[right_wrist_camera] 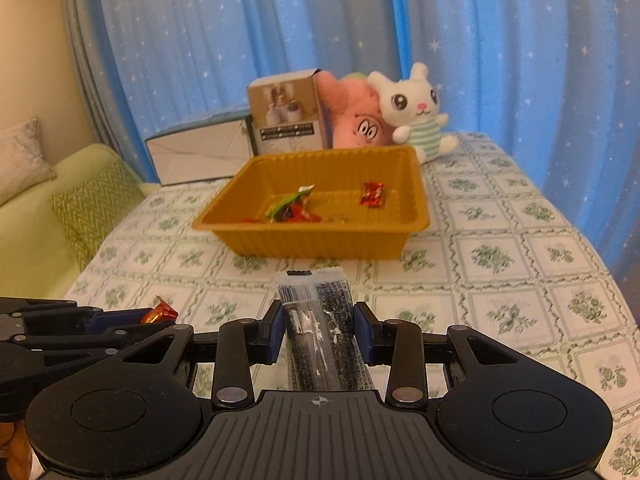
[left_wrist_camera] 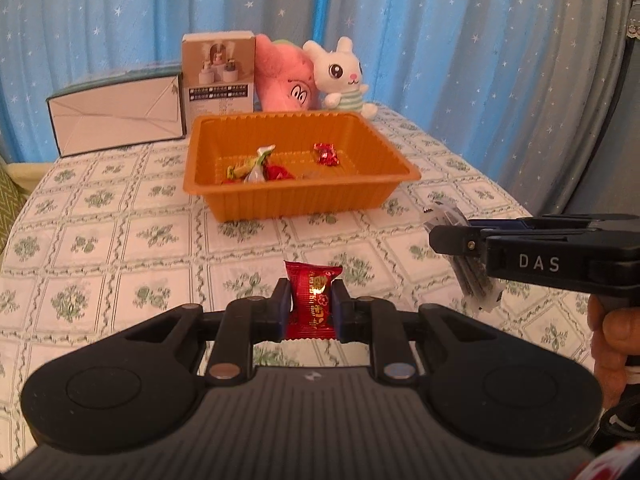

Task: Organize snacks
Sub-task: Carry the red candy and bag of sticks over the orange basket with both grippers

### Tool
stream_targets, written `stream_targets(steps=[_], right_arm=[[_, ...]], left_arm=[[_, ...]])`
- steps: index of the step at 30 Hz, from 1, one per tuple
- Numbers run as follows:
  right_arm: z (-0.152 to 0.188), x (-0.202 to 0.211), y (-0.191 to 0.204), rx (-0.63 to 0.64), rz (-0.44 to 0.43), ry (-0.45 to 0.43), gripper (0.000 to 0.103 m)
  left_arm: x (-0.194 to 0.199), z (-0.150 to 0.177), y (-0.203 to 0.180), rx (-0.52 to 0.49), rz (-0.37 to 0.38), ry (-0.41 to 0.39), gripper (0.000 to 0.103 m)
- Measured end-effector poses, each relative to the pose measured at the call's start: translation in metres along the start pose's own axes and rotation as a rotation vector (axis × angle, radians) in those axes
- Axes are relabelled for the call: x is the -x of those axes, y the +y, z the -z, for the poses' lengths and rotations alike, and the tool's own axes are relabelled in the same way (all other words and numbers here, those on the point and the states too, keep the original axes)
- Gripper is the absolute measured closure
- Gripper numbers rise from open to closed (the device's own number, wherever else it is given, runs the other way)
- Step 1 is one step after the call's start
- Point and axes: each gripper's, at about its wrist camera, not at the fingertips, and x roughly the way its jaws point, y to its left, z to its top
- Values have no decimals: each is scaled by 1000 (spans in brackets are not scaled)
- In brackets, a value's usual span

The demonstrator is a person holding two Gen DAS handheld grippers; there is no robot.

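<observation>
My left gripper [left_wrist_camera: 312,300] is shut on a small red snack packet [left_wrist_camera: 313,298], held above the tablecloth in front of the orange tray [left_wrist_camera: 304,196]. My right gripper [right_wrist_camera: 320,320] is shut on a clear packet of dark seaweed-like sticks [right_wrist_camera: 320,328]; the same gripper [left_wrist_camera: 452,240] and packet [left_wrist_camera: 472,276] show at the right of the left wrist view. The orange tray [right_wrist_camera: 320,236] holds several wrapped candies, one red candy [right_wrist_camera: 373,194] apart on its right side. In the right wrist view the left gripper's red packet [right_wrist_camera: 160,312] peeks out at the lower left.
Behind the tray stand a white box [left_wrist_camera: 116,118], a printed carton [left_wrist_camera: 218,74], a pink plush [left_wrist_camera: 286,76] and a white bunny plush [left_wrist_camera: 340,74]. Blue starred curtains hang behind. A green sofa with cushions [right_wrist_camera: 92,208] lies left of the table. A hand [left_wrist_camera: 612,336] holds the right gripper.
</observation>
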Motion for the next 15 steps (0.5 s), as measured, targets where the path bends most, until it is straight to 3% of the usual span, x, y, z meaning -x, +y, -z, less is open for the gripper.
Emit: stream_targets(steps=[15], right_arm=[[-49, -21, -15, -64, 81, -61, 66]], left_arm=[[-25, -56, 3, -39, -8, -72, 84]])
